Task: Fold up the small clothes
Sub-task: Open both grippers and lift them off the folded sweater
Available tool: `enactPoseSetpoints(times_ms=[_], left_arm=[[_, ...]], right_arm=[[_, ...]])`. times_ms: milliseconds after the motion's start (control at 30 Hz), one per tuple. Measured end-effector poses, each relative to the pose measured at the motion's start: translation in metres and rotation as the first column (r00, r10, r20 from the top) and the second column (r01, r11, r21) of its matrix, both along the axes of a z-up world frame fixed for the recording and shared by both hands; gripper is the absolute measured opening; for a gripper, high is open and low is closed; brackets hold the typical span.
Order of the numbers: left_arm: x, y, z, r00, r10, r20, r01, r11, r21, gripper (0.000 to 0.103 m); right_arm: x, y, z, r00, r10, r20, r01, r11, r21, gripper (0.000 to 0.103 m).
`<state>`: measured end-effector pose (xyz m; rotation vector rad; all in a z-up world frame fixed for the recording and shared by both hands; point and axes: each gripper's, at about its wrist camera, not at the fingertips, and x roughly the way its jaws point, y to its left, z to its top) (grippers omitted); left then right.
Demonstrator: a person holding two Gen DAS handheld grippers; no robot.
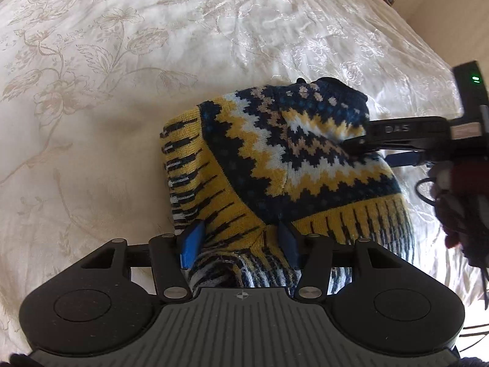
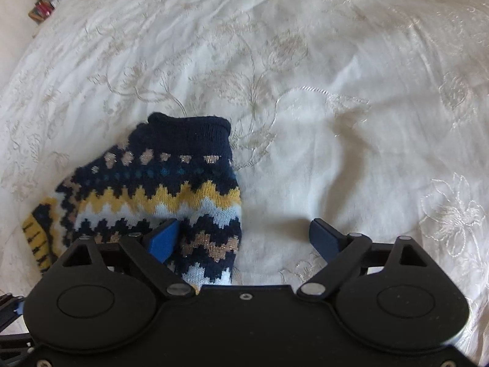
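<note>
A small knitted sweater (image 1: pixel 275 165) in navy, yellow and white zigzag lies folded on a white embroidered bedspread (image 1: pixel 122 76). My left gripper (image 1: pixel 240 238) is closed on the sweater's striped hem, with fabric bunched between its blue pads (image 1: pixel 191 244). The right gripper (image 1: pixel 406 134) shows at the right of the left wrist view, at the sweater's collar end. In the right wrist view the sweater (image 2: pixel 171 189) lies with its navy collar pointing away. My right gripper (image 2: pixel 244 238) is open; its left pad (image 2: pixel 162 240) rests on the sweater and the right pad is over bare bedspread (image 2: pixel 336 122).
The bedspread covers almost all of both views. A shelf with small items (image 2: pixel 45 6) stands beyond the bed's far left edge in the right wrist view. Cables (image 1: pixel 440 198) hang by the right gripper.
</note>
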<state>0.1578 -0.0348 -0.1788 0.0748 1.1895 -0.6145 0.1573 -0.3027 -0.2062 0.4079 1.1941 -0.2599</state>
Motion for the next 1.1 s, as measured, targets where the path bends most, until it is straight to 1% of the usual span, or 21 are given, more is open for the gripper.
enactPoseSetpoints(times_ms=[33,67,133,167,233,333,433,500,600,667,700,733,767,833,900,967,1100], left_arm=[[0.000,0.000,0.000,1.000,-0.003,-0.001,0.003,1.000,-0.002,0.052],[0.001,0.001,0.000,1.000,-0.004,-0.003,0.004,1.000,-0.004,0.052],[0.001,0.001,0.000,1.000,-0.006,-0.008,0.006,1.000,-0.007,0.052],[0.002,0.001,0.000,1.000,-0.007,-0.011,0.007,1.000,-0.008,0.053],[0.002,0.001,0.001,1.000,-0.010,-0.012,0.010,1.000,-0.010,0.053],[0.001,0.002,0.000,1.000,-0.014,-0.008,0.013,1.000,-0.015,0.055],[-0.002,0.002,-0.001,1.000,-0.027,0.008,0.027,0.999,-0.020,0.059],[-0.005,0.002,-0.001,0.999,-0.041,0.022,0.042,0.999,-0.019,0.062],[-0.009,-0.001,-0.002,0.997,-0.068,0.041,0.068,0.998,-0.014,0.070],[-0.011,-0.005,-0.004,0.995,-0.091,0.051,0.091,0.996,-0.007,0.079],[-0.011,-0.006,-0.004,0.993,-0.103,0.057,0.103,0.995,-0.001,0.080],[-0.013,-0.009,-0.005,0.992,-0.112,0.064,0.111,0.994,0.006,0.084],[-0.014,-0.011,-0.005,0.990,-0.120,0.068,0.119,0.993,0.012,0.091],[-0.016,-0.014,-0.006,0.988,-0.135,0.070,0.134,0.991,0.018,0.098],[-0.020,-0.016,-0.004,0.987,-0.140,0.076,0.138,0.990,0.027,0.099],[-0.025,-0.014,0.001,0.988,-0.126,0.088,0.124,0.992,0.027,0.099],[-0.039,-0.002,0.021,0.991,-0.048,0.122,0.041,0.998,0.055,0.099]], right_arm=[[0.004,0.002,-0.004,1.000,0.008,-0.016,-0.008,1.000,-0.015,0.100],[0.007,0.004,-0.006,1.000,0.015,-0.025,-0.016,0.999,-0.034,0.102],[0.007,0.004,-0.005,1.000,0.008,-0.024,-0.009,0.999,-0.039,0.101],[0.004,0.004,0.000,1.000,-0.004,-0.007,0.003,0.999,-0.041,0.101],[-0.013,0.008,0.016,0.997,-0.007,0.072,0.012,0.998,-0.068,0.100],[-0.048,0.022,0.042,0.982,0.019,0.185,0.005,0.992,-0.126,0.101],[-0.085,0.036,0.054,0.973,0.006,0.229,0.034,0.985,-0.169,0.101],[-0.103,0.045,0.052,0.975,-0.004,0.222,0.045,0.983,-0.179,0.101],[-0.109,0.056,0.034,0.990,-0.008,0.140,0.035,0.981,-0.193,0.102],[-0.111,0.061,0.019,0.993,-0.026,0.111,0.047,0.980,-0.191,0.102],[-0.109,0.062,0.014,0.995,-0.031,0.100,0.050,0.980,-0.192,0.102],[-0.109,0.064,0.009,0.995,-0.033,0.092,0.050,0.980,-0.194,0.102],[-0.107,0.065,0.006,0.996,-0.027,0.087,0.044,0.979,-0.198,0.102],[-0.103,0.066,0.003,0.997,-0.010,0.082,0.026,0.978,-0.205,0.102],[-0.103,0.065,0.005,0.996,0.013,0.085,0.005,0.978,-0.207,0.102],[-0.107,0.064,0.010,0.994,0.036,0.105,-0.014,0.978,-0.210,0.102],[-0.124,0.064,0.030,0.984,0.045,0.175,-0.007,0.977,-0.213,0.102]])
